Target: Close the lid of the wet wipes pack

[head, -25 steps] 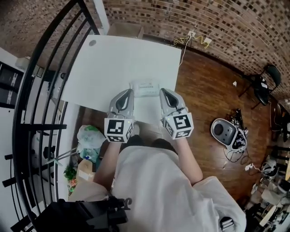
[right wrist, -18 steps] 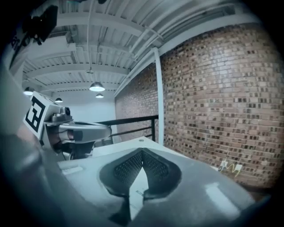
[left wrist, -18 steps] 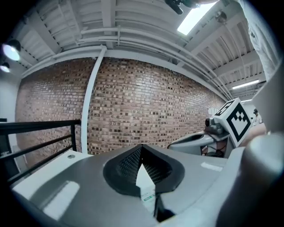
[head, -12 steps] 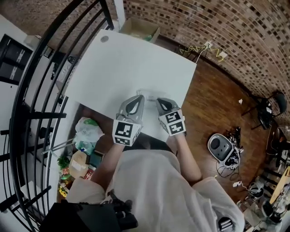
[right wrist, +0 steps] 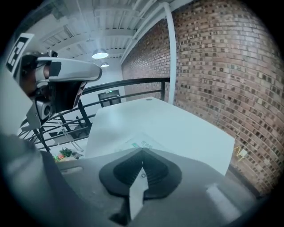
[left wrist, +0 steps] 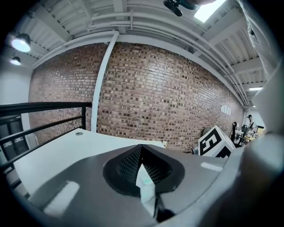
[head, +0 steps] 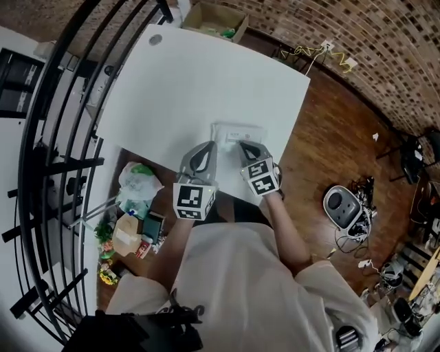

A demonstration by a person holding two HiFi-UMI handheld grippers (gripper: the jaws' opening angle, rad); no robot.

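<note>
- While the flat white wet wipes pack (head: 238, 130) is lying in the middle of the head view, near the bottom edge of the smooth white table (head: 185, 82), both grippers are pointing at it.
- The left gripper (head: 207, 146) is pressing its grey jaws together on nothing.
- The right gripper (head: 245, 147) is squeezing its ribbed, black-lined jaws together too, empty.

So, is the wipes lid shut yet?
Cannot tell: the wet wipes pack lies flat on the table, its lid too small to see.

2 tongs: left tongs (head: 208, 146), right tongs (head: 243, 146); 1 wet wipes pack (head: 238, 130); 1 table (head: 199, 75); 1 cardboard box (head: 209, 16).
</note>
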